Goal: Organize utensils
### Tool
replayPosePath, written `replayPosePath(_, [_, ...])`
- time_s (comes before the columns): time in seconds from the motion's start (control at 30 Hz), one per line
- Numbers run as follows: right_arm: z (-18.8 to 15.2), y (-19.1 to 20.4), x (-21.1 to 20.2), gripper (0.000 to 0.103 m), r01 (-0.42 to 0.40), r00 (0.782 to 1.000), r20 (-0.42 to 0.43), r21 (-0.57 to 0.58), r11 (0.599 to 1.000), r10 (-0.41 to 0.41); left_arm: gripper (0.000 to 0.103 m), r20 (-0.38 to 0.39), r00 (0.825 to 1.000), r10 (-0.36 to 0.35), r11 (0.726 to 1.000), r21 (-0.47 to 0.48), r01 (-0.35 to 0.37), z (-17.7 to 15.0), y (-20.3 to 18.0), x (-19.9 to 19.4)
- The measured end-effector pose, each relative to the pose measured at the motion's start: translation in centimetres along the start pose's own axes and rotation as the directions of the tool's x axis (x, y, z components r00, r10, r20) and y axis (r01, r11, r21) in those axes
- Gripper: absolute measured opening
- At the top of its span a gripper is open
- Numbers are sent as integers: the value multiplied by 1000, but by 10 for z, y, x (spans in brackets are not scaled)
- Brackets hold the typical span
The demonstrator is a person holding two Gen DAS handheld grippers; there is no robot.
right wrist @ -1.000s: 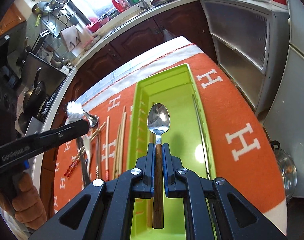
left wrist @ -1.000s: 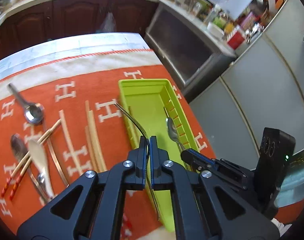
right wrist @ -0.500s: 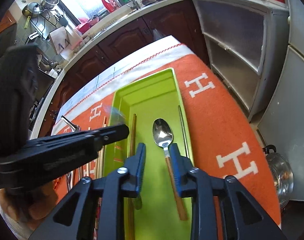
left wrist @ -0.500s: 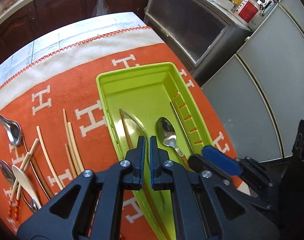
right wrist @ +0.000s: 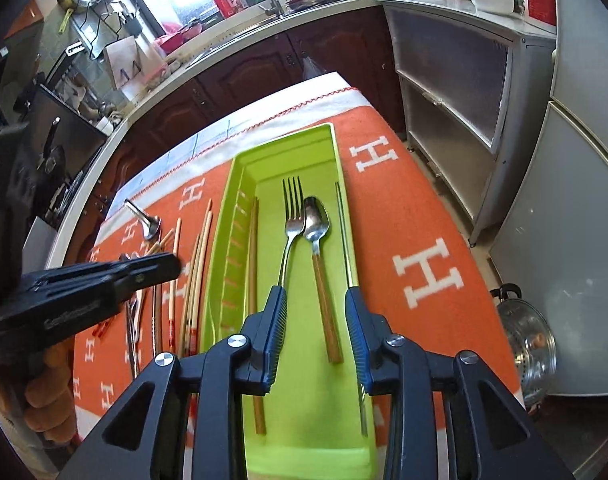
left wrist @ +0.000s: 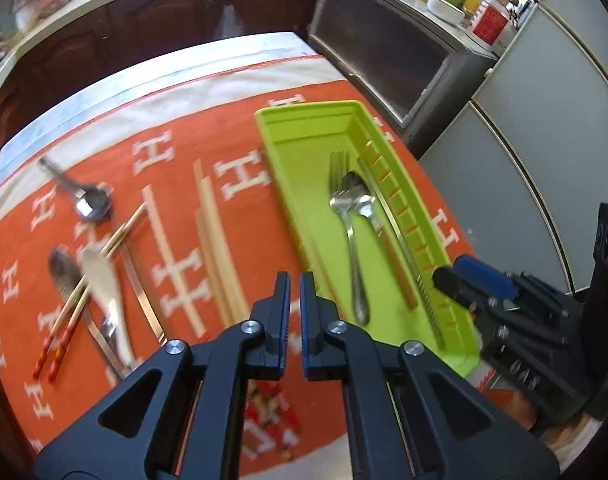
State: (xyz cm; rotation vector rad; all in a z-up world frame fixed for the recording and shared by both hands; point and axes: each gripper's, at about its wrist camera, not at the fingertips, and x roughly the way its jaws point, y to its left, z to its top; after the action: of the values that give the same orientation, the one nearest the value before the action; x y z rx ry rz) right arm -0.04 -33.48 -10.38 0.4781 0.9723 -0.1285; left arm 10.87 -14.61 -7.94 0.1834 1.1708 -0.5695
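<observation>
Fork (right wrist: 289, 224) and spoon (right wrist: 316, 226) are lying side by side in the green tray (right wrist: 346, 454) on the orange cloth (right wrist: 416, 216), with a few chopsticks in there too. Right claw (right wrist: 316, 320) has just been opening, nothing pinched, spoon handle lying loose below. Left claw (left wrist: 295, 300) is together and empty, over the cloth just left of the tray. More spoons (left wrist: 89, 202) and chopsticks (left wrist: 213, 240) are on the cloth.

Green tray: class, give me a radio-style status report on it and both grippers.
Left gripper shut, empty, over the cloth. Right gripper jaws just opening, wood-handled spoon released. Green tray holds fork, spoon, chopsticks. Nothing blocking.
</observation>
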Motion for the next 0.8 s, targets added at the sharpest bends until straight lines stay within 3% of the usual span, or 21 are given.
replayPosePath(0.47, [-38, 46, -48, 36, -54, 999, 2, -81, 995, 54, 1, 74, 990, 123, 977, -182, -108, -78, 75, -83])
replayPosePath(0.8, [-39, 105, -66, 36, -70, 997, 22, -237, 969, 77, 1, 98, 981, 167, 954, -268, -136, -108, 116, -115])
